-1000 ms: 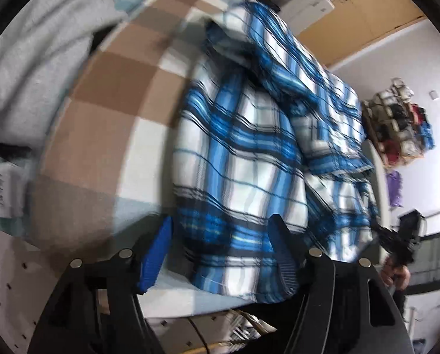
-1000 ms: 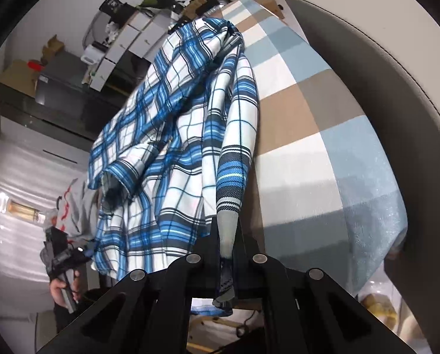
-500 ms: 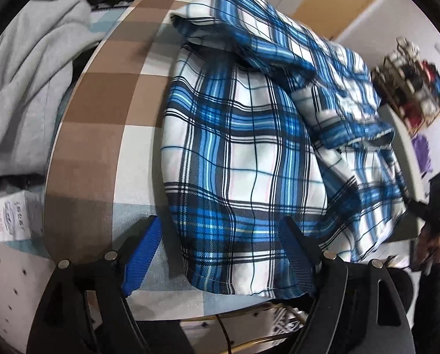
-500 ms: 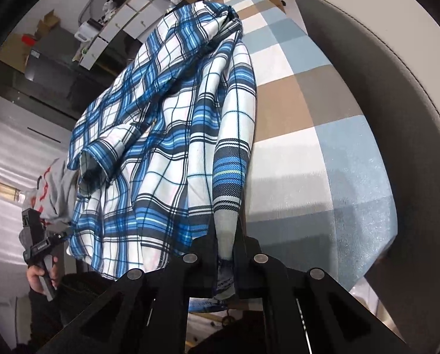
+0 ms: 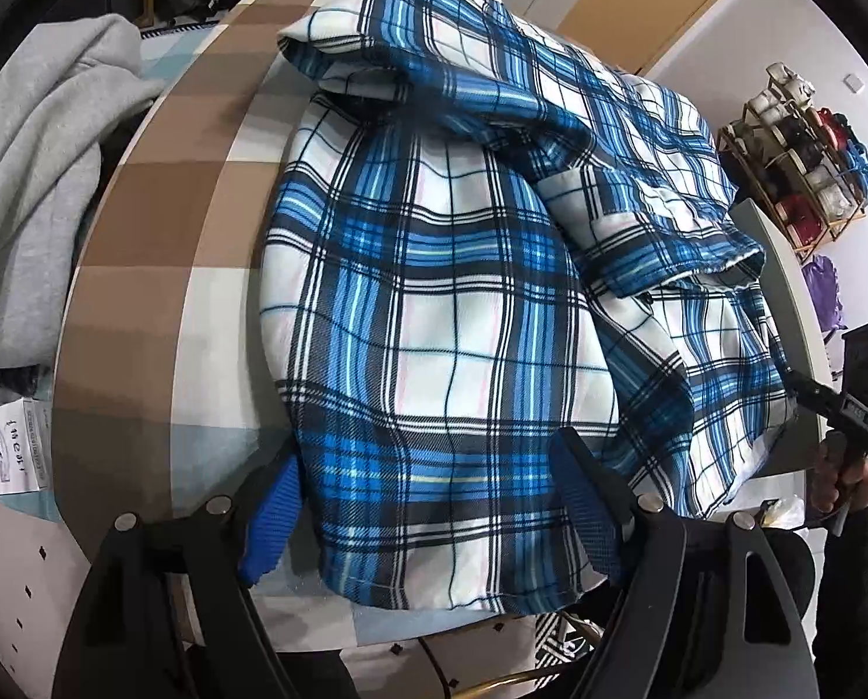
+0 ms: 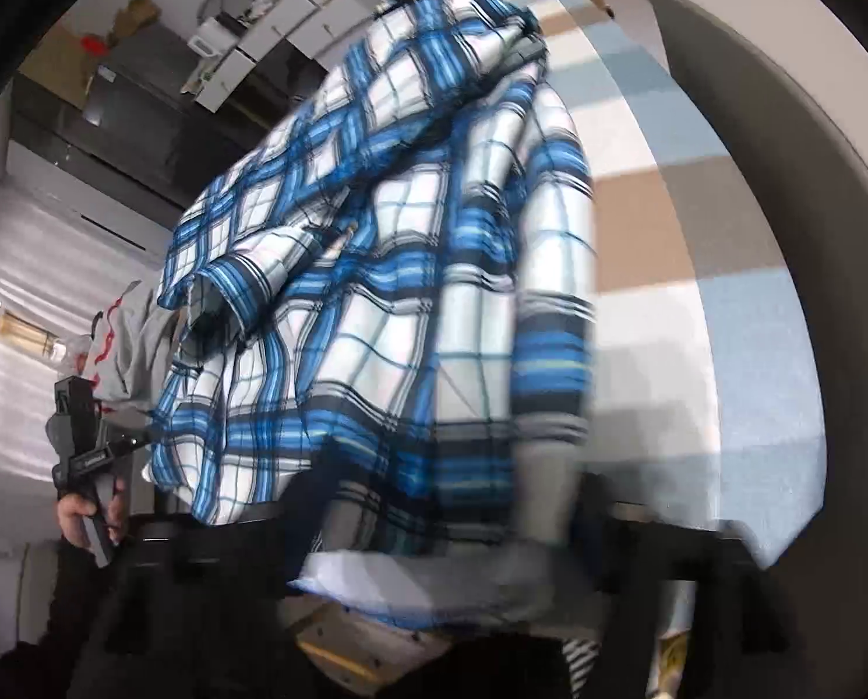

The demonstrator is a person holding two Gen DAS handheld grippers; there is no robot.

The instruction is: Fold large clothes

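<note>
Since a second ago my right gripper (image 6: 451, 501) has let go of the shirt's edge: it was pinched tight on a fold of plaid cloth, and now its jaws are opening, blurred in the right wrist view, with the hem of the shirt (image 6: 410, 303) lying loose between them and no pad pressing on it. My left gripper (image 5: 428, 495) has drifted a little along the near edge of the cloth and widened slightly; its jaws stand apart, the blue fingers (image 5: 274, 515) sitting on either side of the shirt's lower hem without clamping it.

I see the blue-and-white plaid shirt (image 5: 445, 303) spread on a checked blanket (image 5: 160, 221) of brown, white and pale blue squares. One part of the shirt is folded over the main panel, running diagonally from the far left toward the right, and a cuff opening shows at its right end. The near hem reaches the blanket's near edge, just in front of my left gripper.

A grey sweatshirt (image 5: 32, 186) lies bunched to the left of the blanket, touching its edge. A white printed paper (image 5: 3, 448) lies at the lower left. At the far right of the left wrist view I see my right hand (image 5: 842, 472) holding its gripper handle, and the right wrist view shows my left hand (image 6: 84, 518) likewise. A rack of shoes (image 5: 795, 145) stands against the wall beyond.
</note>
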